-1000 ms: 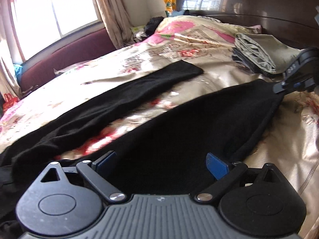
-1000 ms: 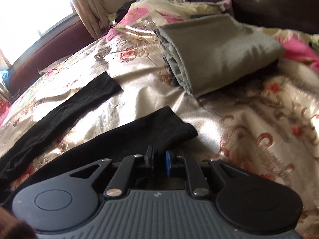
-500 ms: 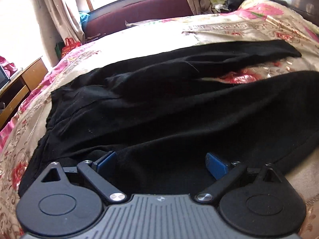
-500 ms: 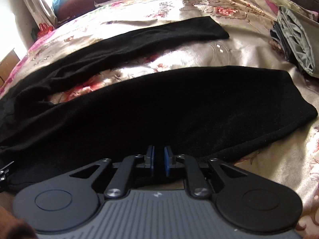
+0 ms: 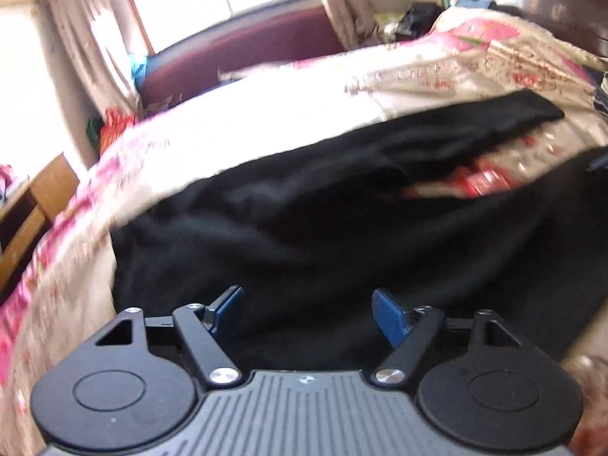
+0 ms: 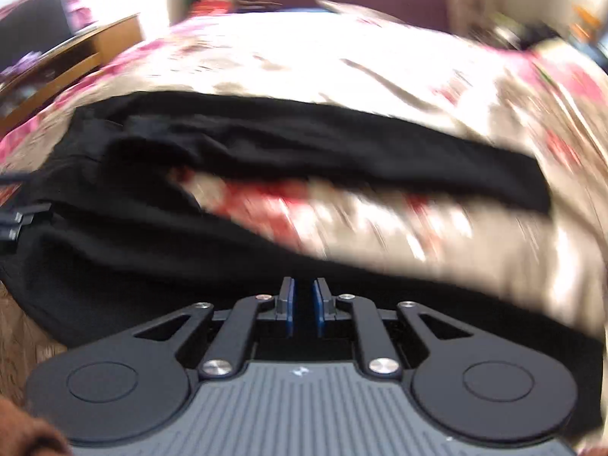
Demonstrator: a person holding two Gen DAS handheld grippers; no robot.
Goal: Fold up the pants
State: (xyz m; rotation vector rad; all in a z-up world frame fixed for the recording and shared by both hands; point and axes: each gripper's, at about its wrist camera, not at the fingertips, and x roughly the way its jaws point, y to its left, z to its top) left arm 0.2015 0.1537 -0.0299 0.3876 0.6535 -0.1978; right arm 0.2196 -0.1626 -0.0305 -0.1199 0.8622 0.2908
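Black pants point(image 5: 323, 220) lie spread on a floral bedspread point(image 5: 266, 114), the two legs running apart to the right. My left gripper point(image 5: 307, 309) is open, its blue pads over the near leg close to the waist end. My right gripper point(image 6: 303, 304) has its blue pads close together on the near edge of the black pants point(image 6: 159, 258). The far leg point(image 6: 342, 144) lies flat across the bed. Both views are motion-blurred.
A wooden cabinet point(image 5: 34, 205) stands at the bed's left side. A maroon window seat point(image 5: 243, 49) and curtains point(image 5: 342, 3) lie beyond the bed. The left gripper's edge point(image 6: 15, 224) shows at the left of the right wrist view.
Both grippers have swung left along the pants, from the leg cuffs toward the waist end. The folded grey cloth has left both views. The right gripper stays shut on the fabric.
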